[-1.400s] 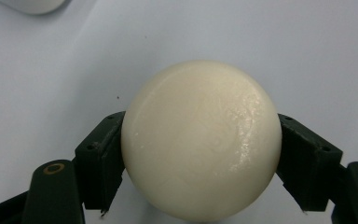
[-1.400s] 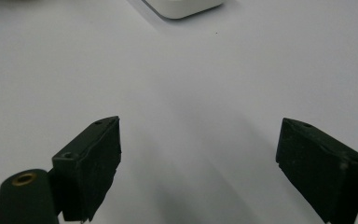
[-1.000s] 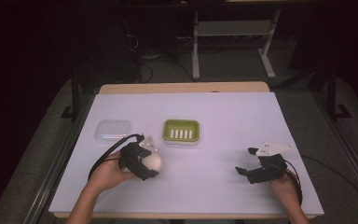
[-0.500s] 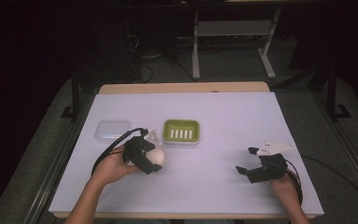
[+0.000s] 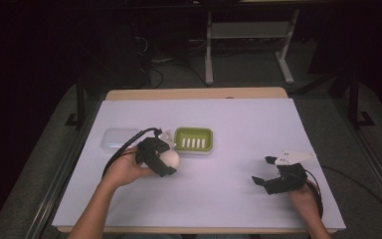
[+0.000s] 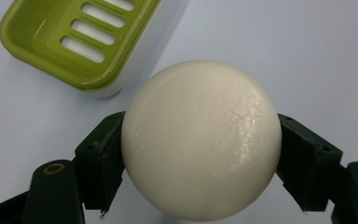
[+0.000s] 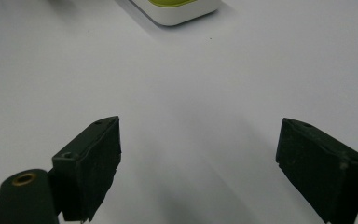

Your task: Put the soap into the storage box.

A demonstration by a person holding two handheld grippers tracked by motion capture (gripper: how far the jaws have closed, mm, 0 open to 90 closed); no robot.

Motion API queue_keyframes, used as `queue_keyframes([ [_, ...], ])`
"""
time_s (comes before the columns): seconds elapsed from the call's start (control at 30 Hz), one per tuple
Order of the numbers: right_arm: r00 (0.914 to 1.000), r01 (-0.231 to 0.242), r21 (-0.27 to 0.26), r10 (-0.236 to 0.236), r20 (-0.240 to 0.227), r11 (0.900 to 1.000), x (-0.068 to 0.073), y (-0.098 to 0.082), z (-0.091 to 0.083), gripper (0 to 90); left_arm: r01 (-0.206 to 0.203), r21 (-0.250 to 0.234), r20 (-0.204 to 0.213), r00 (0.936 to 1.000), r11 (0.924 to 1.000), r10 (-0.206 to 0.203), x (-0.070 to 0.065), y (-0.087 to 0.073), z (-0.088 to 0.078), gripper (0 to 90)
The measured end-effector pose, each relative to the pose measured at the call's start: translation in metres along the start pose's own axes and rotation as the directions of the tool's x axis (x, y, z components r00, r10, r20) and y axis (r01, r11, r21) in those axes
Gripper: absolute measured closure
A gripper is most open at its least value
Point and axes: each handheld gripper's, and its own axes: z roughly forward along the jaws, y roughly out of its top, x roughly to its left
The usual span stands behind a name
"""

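A round cream-white soap bar (image 6: 200,140) sits clamped between the black jaws of my left gripper (image 6: 200,154). In the high view that gripper (image 5: 165,162) holds the soap (image 5: 170,159) just left of the green slotted soap dish (image 5: 194,139), near the table's middle. The dish (image 6: 74,37) lies at the upper left of the left gripper view, with nothing in it. My right gripper (image 5: 263,172) rests open at the front right of the table, and in its own view the jaws (image 7: 198,163) stand wide apart over bare white surface.
A clear plastic lid or box (image 5: 117,138) lies left of the dish, behind my left hand. The white table cover (image 5: 238,124) spreads wide around both hands. A corner of the dish's white base (image 7: 182,11) appears at the top of the right gripper view.
My left gripper with the soap has moved a little toward the far left, closer to the dish. The right gripper has stayed where it was.
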Motion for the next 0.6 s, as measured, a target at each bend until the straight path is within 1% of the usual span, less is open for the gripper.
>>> queue_keyframes([
  [0.03, 1.0000, 0.000, 0.000, 0.000, 0.000, 1.000, 0.000, 0.000, 0.000, 13.2, 0.009, -0.006, 0.000, 1.0000, 0.9999, -0.009, 0.000, 0.001, 0.000, 24.8],
  [0.07, 1.0000, -0.001, -0.001, 0.001, 0.000, 1.000, 0.000, 0.000, 0.000, 13.2, 0.005, 0.001, 0.002, 1.0000, 1.0000, -0.005, 0.001, 0.002, 0.000, 24.8],
  [0.1, 1.0000, -0.001, -0.001, 0.001, 0.000, 1.000, 0.000, 0.000, 0.000, 13.2, 0.009, -0.006, -0.001, 1.0000, 0.9999, -0.009, 0.002, 0.003, 0.001, 24.8],
  [0.13, 1.0000, -0.002, -0.001, 0.002, 0.000, 1.000, 0.000, 0.000, 0.000, 13.2, 0.001, 0.004, 0.000, 1.0000, 1.0000, -0.001, 0.003, 0.004, 0.000, 24.8],
  [0.2, 1.0000, -0.002, -0.002, 0.002, -0.002, 1.000, 0.000, 0.001, 0.000, 13.2, 0.011, -0.004, 0.003, 0.9999, 0.9999, -0.011, 0.005, 0.007, 0.000, 24.8],
  [0.23, 1.0000, -0.002, -0.002, 0.002, -0.002, 1.000, 0.000, 0.001, 0.000, 13.2, 0.011, -0.004, 0.003, 0.9999, 0.9999, -0.011, 0.005, 0.007, 0.000, 24.8],
  [0.27, 1.0000, 0.008, -0.001, -0.008, -0.001, 1.000, 0.000, 0.001, 0.000, 13.2, 0.009, 0.001, 0.003, 1.0000, 1.0000, -0.009, 0.006, 0.008, 0.000, 24.8],
  [0.3, 1.0000, 0.008, -0.001, -0.008, -0.001, 1.000, 0.000, 0.001, 0.000, 13.2, 0.004, 0.003, 0.002, 1.0000, 1.0000, -0.004, 0.007, 0.009, 0.000, 24.8],
  [0.4, 1.0000, 0.008, -0.002, -0.008, -0.003, 1.000, 0.001, 0.001, 0.001, 13.2, 0.013, -0.002, 0.008, 0.9999, 0.9999, -0.013, 0.009, 0.013, 0.001, 24.8],
  [0.43, 1.0000, 0.008, -0.002, -0.008, -0.003, 1.000, 0.001, 0.001, 0.001, 13.2, 0.004, 0.000, 0.004, 1.0000, 1.0000, -0.004, 0.011, 0.013, 0.002, 24.8],
  [0.47, 1.0000, 0.008, -0.002, -0.008, -0.003, 1.000, 0.001, 0.001, 0.001, 13.2, 0.008, -0.002, 0.005, 1.0000, 1.0000, -0.008, 0.011, 0.014, 0.002, 24.8],
  [0.57, 1.0000, 0.006, -0.002, -0.006, -0.005, 1.000, 0.001, 0.001, 0.000, 13.2, 0.020, -0.008, 0.016, 0.9997, 0.9998, -0.020, 0.015, 0.018, 0.004, 24.8],
  [0.6, 1.0000, 0.009, 0.000, -0.009, -0.004, 1.000, 0.001, 0.001, 0.001, 13.2, 0.015, 0.000, 0.022, 0.9996, 0.9999, -0.015, 0.017, 0.019, 0.004, 24.8],
])
